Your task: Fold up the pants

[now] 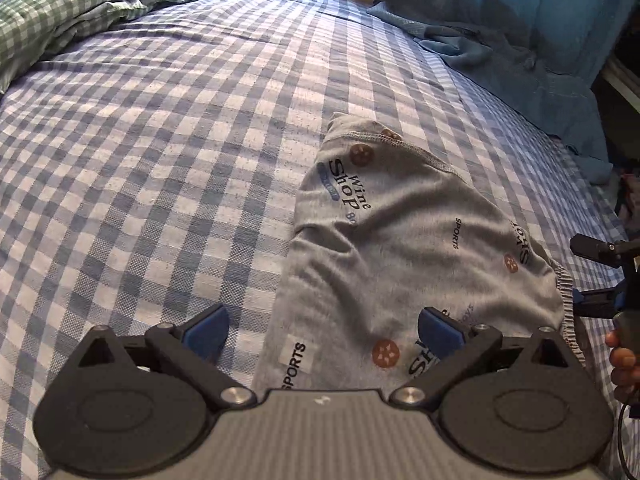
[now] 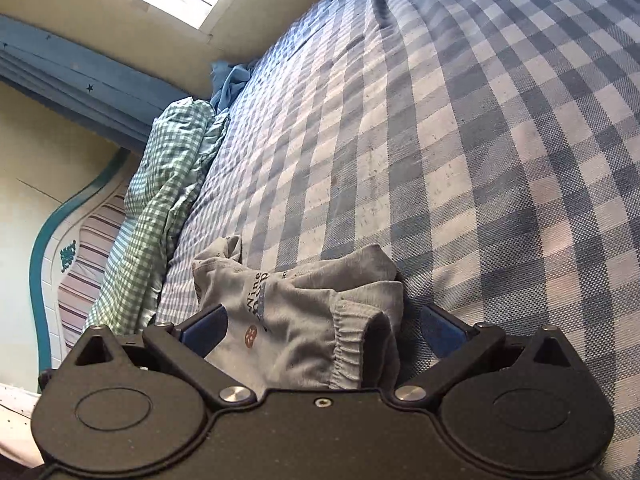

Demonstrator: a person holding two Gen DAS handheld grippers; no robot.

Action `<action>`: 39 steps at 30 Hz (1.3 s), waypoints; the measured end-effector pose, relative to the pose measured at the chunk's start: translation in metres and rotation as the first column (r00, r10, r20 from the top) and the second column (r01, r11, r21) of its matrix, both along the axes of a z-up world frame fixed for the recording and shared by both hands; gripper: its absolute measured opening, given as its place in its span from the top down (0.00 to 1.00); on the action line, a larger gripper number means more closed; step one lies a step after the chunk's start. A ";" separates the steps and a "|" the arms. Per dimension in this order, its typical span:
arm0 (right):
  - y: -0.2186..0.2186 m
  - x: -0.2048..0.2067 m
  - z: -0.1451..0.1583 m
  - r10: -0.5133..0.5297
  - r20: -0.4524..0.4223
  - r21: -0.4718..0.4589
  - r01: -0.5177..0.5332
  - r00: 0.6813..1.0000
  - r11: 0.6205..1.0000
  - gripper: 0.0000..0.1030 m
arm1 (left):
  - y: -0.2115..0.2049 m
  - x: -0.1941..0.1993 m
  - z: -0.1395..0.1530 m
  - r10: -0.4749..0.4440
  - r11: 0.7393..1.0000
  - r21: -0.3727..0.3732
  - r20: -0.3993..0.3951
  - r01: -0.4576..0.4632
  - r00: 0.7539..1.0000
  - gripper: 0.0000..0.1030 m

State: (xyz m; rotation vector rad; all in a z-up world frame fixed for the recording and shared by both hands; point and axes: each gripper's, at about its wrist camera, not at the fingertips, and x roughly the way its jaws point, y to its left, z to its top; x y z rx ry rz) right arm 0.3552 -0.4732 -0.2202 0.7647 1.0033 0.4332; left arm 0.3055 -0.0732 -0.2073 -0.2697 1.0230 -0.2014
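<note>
**Grey pants lie on the checked bed, both grippers spread wide**

Grey jersey, printed with "Wine Shop" and "SPORTS" lettering and small brown dots, is what the pants [image 1: 420,248] are made of. They lie partly folded and rumpled on the blue-and-white checked sheet [image 1: 168,168] of the bed.

The left gripper [image 1: 324,330] hovers at the near edge of the pants, jaws released: one blue pad sits over bare sheet, the other over the grey cloth, gripping nothing. The right gripper [image 2: 324,330] faces the gathered elastic waistband [image 2: 352,344] of the pants, which bulges up between its wide-apart fingers; whether either pad touches the cloth I cannot tell. In the left view that same gripper shows just beside the waistband edge, with the person's fingers [image 1: 622,364] around its handle.

Beyond the pants, a crumpled green checked blanket [image 1: 72,12] is heaped along one side of the sheet. On the opposite side from the blanket, a blue star-printed cloth [image 1: 520,32] spills onto the sheet. A striped pillow [image 2: 86,256] lies past the blanket, against a teal-trimmed headboard [image 2: 44,224].
</note>
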 end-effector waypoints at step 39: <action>0.076 -0.033 0.097 0.150 0.259 -0.552 0.019 0.954 0.834 0.90 | -0.015 0.016 0.086 0.010 0.999 0.032 0.036 -0.011 0.999 0.89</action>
